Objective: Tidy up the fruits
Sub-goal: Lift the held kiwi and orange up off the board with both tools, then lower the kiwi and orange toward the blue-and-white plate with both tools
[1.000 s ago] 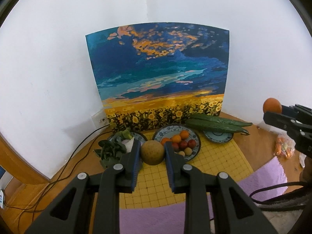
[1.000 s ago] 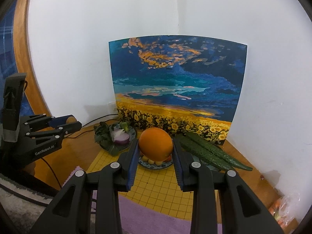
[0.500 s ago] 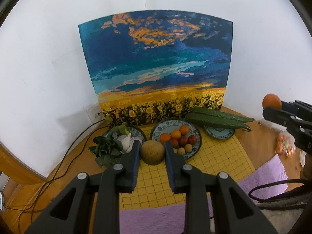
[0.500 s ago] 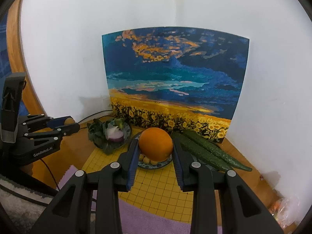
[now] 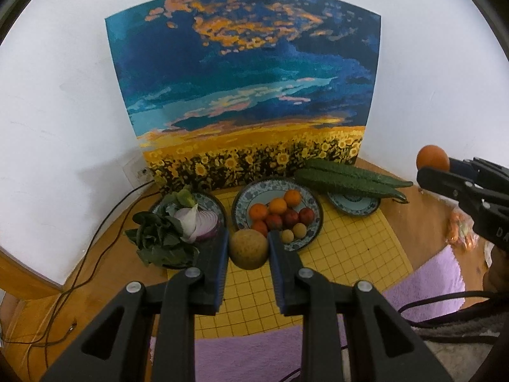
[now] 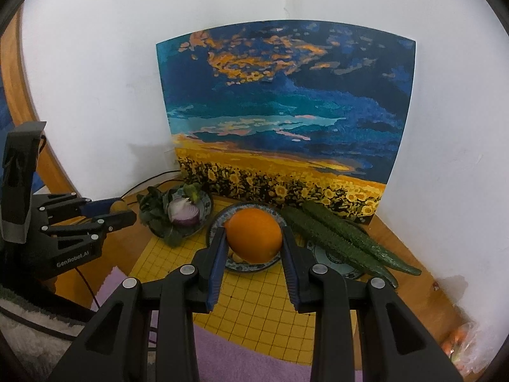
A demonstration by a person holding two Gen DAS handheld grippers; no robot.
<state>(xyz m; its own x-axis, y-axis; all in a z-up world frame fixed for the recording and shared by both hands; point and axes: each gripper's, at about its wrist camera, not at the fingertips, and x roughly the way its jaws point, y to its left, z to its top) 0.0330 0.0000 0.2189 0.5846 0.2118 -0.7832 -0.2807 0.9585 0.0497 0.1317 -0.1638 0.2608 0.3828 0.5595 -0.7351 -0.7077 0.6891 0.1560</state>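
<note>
My left gripper (image 5: 248, 250) is shut on a round tan fruit (image 5: 248, 248) and holds it above the front rim of the patterned fruit bowl (image 5: 313, 205), which holds several small orange, red and yellow fruits. My right gripper (image 6: 254, 238) is shut on a large orange (image 6: 254, 235), held above the same bowl (image 6: 219, 219). In the left wrist view the right gripper (image 5: 428, 172) shows at the right edge with the orange (image 5: 432, 157). In the right wrist view the left gripper (image 6: 124, 215) shows at the left.
A plate of leafy greens and cut red onion (image 5: 187, 219) stands left of the bowl. Two long cucumbers (image 5: 346, 180) lie over a small plate (image 5: 353, 205) on the right. A painting (image 5: 248, 95) leans in the wall corner. A yellow grid mat (image 5: 350, 254) and a purple cloth (image 5: 426, 283) cover the table.
Both grippers have moved forward and down toward the bowl with their fruits still held. The bowl and plates look closer and larger.
</note>
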